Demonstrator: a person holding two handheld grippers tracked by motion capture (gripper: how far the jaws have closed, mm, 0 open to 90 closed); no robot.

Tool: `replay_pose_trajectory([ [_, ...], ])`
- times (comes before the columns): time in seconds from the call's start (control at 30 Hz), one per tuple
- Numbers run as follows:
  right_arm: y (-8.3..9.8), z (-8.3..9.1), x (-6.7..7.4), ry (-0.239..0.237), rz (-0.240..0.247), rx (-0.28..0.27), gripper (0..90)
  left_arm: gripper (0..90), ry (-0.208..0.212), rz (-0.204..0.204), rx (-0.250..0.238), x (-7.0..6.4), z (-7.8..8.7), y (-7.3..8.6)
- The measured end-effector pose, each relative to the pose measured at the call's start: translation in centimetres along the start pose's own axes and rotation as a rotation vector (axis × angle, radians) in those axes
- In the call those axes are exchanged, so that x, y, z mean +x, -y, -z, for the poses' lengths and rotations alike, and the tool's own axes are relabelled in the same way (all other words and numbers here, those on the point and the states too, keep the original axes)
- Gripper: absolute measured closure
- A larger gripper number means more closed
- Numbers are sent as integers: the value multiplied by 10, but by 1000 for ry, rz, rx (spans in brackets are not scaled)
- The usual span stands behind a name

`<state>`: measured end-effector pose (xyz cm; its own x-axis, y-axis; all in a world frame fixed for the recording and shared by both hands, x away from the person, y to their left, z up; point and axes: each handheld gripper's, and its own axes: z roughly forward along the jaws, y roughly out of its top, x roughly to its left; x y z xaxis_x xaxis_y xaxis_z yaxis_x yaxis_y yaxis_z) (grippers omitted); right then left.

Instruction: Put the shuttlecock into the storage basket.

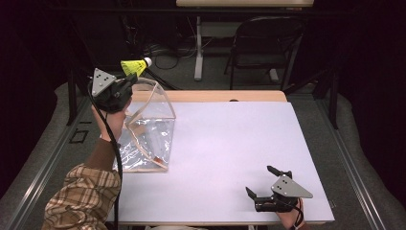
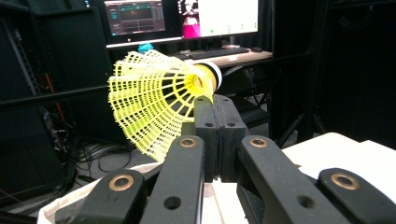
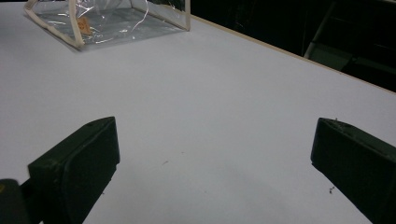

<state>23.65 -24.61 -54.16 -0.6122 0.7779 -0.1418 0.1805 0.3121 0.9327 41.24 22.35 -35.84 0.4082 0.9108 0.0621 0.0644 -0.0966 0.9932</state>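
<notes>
Two grippers were in use when I logged this moment. I had the left gripper [image 1: 128,82] raised above the far left corner of the white table [image 1: 230,153], its black jaws pressed together on the edge of a yellow plastic mesh shuttlecock with a white cork tip [image 1: 135,65]. In the left gripper view the shuttlecock [image 2: 156,100] lay on its side across the top of the jaw tips, pinched at the skirt near the neck; the flared skirt spread to the left of the jaws and the cork pointed to the right.

From the high view, the shuttlecock hung just above the open top of a clear plastic pouch with beige trim [image 1: 148,129], which stood on the table's left side directly beneath the left gripper. I could not tell whether the skirt touched the pouch rim.

I kept the right gripper [image 1: 261,182] low at the near right corner of the table, well apart from the shuttlecock and pouch. Its jaws stood spread wide with nothing between them; in the right gripper view, bare table lay between the pads and the pouch [image 3: 116,18] sat far off.
</notes>
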Motion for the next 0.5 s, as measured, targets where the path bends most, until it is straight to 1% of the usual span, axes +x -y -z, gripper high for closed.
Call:
replay_pose_trajectory([
  [0.27, 0, 0, 0, 2, 0, 2, 6, 900, -7, -3, 7, 2, 2, 3],
  [0.5, 0, 0, 0, 3, 1, 3, 6, 900, -20, 5, 9, 6, 4, 5],
])
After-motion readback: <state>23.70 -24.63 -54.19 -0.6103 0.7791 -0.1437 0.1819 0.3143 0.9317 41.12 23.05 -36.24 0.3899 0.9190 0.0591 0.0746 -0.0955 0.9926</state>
